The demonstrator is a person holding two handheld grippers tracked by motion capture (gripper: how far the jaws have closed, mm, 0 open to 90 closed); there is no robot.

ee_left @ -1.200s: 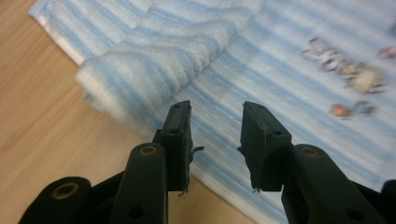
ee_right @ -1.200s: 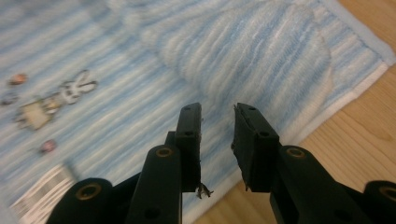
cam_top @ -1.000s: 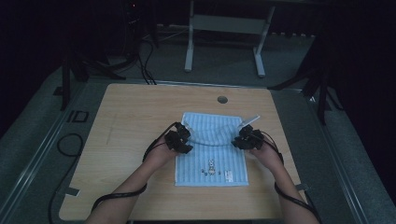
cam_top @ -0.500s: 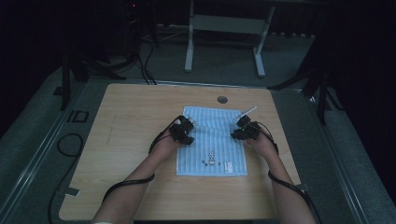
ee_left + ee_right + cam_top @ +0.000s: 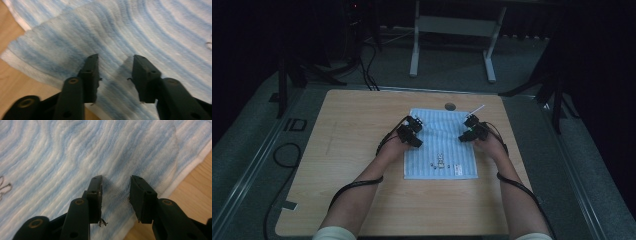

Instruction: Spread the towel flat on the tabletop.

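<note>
Towel: a blue-and-white striped towel (image 5: 440, 145) lies flat, folded, on the wooden table (image 5: 352, 150), right of the middle, its long side running away from the person.
Left gripper: the left gripper (image 5: 410, 133) sits over the towel's left edge near the far corner; in the left gripper view (image 5: 115, 75) its jaws have just been opening and stand apart above a folded layer of the cloth, pressing on nothing.
Right gripper: the right gripper (image 5: 472, 129) sits over the towel's right edge, level with the other; its jaws (image 5: 116, 195) have also just been opening, with cloth below the gap and none pinched.
Around: a round grey cable port (image 5: 450, 106) just beyond the towel's far edge; a white desk frame (image 5: 452, 30) on the floor behind; black cables (image 5: 282, 165) trailing off the left side.
In the way: nothing lies between the grippers and the cloth.
Hard to make out: a small dark motif (image 5: 441, 161) and a label near the towel's near edge are too small to read; the room beyond is very dark.
</note>
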